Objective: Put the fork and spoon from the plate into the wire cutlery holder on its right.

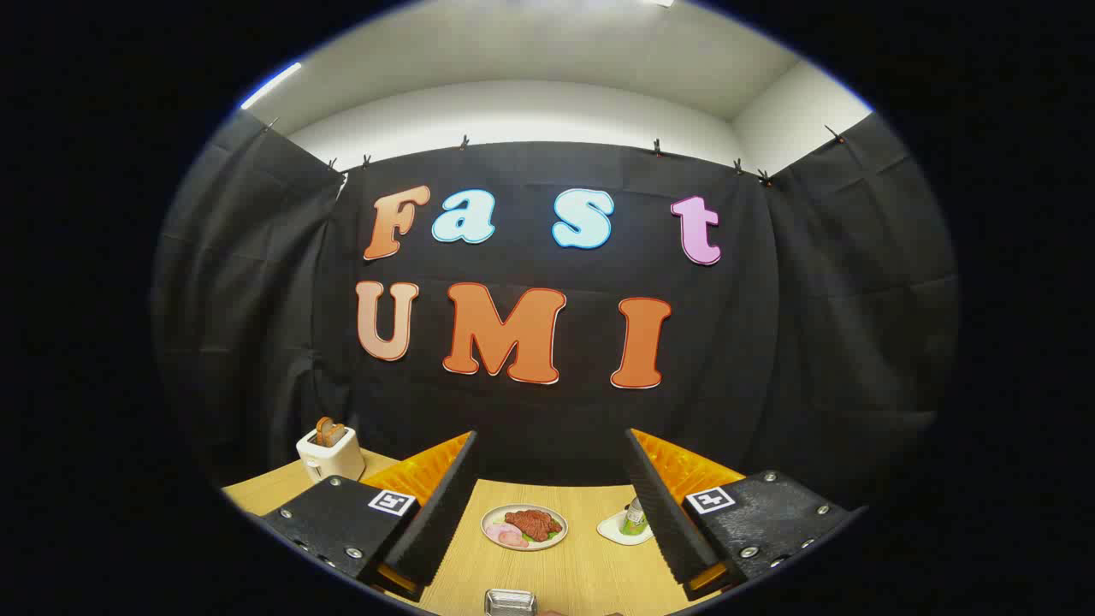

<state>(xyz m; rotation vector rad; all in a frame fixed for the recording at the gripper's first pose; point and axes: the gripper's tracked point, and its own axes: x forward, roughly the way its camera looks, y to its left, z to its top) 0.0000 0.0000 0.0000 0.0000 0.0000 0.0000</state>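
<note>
My gripper (549,445) is open, held above a wooden table (582,573), with nothing between its fingers. Beyond the fingers, in the gap between them, lies a round plate (489,518) carrying reddish meat, pink slices and some greens. Nearer to me, low between the finger bases, the top of a shiny wire-mesh container (511,601) peeks in; it looks like the cutlery holder, mostly cut off from sight.
A small white dish (612,527) with a green-labelled bottle (634,517) sits right of the plate, partly behind my right finger. A white toaster (329,453) with bread in it stands at the table's back left. Black cloth walls close the booth behind.
</note>
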